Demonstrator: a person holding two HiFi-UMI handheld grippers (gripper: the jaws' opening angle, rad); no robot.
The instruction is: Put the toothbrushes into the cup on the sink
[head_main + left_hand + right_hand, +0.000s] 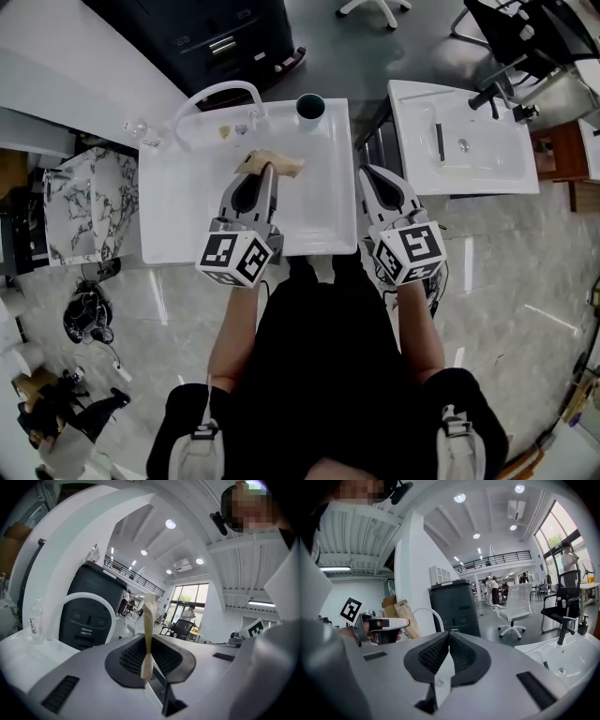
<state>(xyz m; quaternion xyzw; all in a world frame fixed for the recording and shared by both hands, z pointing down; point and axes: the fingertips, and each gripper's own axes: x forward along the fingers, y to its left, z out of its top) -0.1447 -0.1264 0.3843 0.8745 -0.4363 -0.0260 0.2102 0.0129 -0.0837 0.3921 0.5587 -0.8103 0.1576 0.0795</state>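
Standing over a white sink (187,230), seen from above, a gripper in each hand.

Holding the left gripper (266,172) over the basin, reaching in from 6 o'clock. Jaws drawn almost together, pinched on a tan packet (287,165). Gripped by its lower end in the left gripper view, so that it stands straight up out of the pads (paper-thin and edge-on there; whether a toothbrush lies inside cannot be told).

Holding the right gripper (370,176) just off the sink's edge at 4 o'clock. Jaws fully together, pads touching, nothing between them.

At the sink's 1 o'clock corner, on the rim: a dark cup (310,108), upright, mouth up. Apart from the tan packet, at its 1 o'clock.

At 11 o'clock on the rim: a white arched faucet (225,91), with a few small things by its foot, too small to name.

At 9 o'clock, beside the sink: a marbled top (89,202).
At 12 o'clock, beyond the sink: a dark cabinet (220,37).
At 2 o'clock, across a gap: a second basin (492,159).

At 9 o'clock in the left gripper view: a clear bottle (35,620), upright on a white ledge.
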